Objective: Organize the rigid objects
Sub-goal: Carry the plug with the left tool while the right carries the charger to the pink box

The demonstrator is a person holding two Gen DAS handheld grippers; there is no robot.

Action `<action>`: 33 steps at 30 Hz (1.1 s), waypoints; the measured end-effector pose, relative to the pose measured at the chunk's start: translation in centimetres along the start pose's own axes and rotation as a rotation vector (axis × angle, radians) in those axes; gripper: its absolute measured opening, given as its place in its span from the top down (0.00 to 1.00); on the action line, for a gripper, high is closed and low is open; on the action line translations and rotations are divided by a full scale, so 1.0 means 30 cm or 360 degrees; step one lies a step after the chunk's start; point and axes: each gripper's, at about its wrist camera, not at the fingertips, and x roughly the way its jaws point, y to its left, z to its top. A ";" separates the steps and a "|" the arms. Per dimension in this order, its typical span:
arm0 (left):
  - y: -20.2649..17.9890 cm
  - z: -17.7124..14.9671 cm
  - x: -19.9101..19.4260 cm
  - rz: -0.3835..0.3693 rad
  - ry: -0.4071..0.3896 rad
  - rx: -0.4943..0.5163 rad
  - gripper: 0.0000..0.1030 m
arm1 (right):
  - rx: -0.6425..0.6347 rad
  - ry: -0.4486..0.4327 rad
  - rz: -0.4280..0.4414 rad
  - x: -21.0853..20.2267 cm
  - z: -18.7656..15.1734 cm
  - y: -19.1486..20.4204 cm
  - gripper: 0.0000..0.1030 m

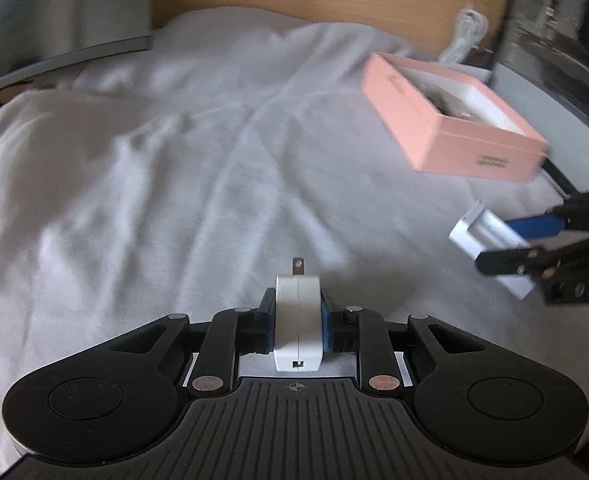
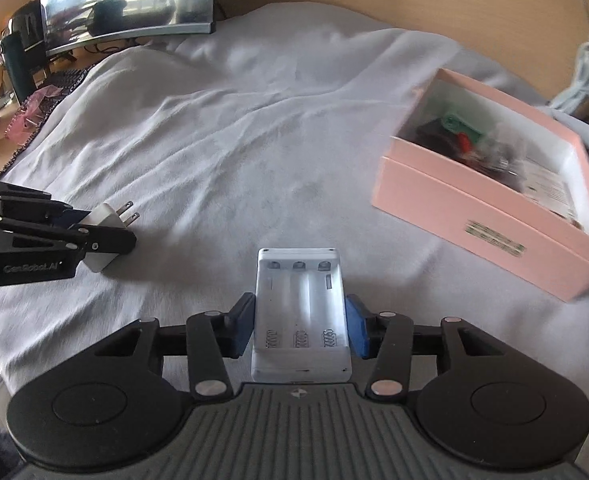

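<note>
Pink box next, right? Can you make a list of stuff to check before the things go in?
1. Left gripper holds the plug tight between its fingers: ok.
2. Right gripper holds the battery charger on both sides: ok.
3. Pink box is open, no lid in the way: ok.
4. Room left inside the box: cannot tell; it already holds some blurry small things.
5. Bed sheet between the grippers and the box has nothing lying on it: ok.
6. The two grippers are apart and not bumping: ok.
</note>
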 end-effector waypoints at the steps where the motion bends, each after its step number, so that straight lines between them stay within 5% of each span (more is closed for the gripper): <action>1: -0.013 0.000 -0.002 -0.0038 0.0011 0.0020 0.77 | 0.0013 -0.0008 -0.0008 -0.028 -0.010 -0.016 0.54; 8: -0.169 0.085 -0.030 -0.0303 -0.0007 0.0234 0.77 | 0.0164 -0.0111 -0.0139 -0.240 -0.068 -0.145 0.54; 15: -0.308 0.370 -0.075 -0.0559 -0.0218 0.0380 0.77 | 0.0235 -0.0314 -0.0300 -0.442 -0.067 -0.226 0.54; 25: -0.445 0.808 0.087 -0.0654 -0.0360 0.0355 0.77 | 0.0369 -0.0408 -0.0472 -0.525 -0.089 -0.272 0.54; 33: -0.447 0.866 0.184 -0.0678 -0.0356 0.0212 0.76 | 0.0405 -0.0355 -0.0530 -0.528 -0.127 -0.272 0.54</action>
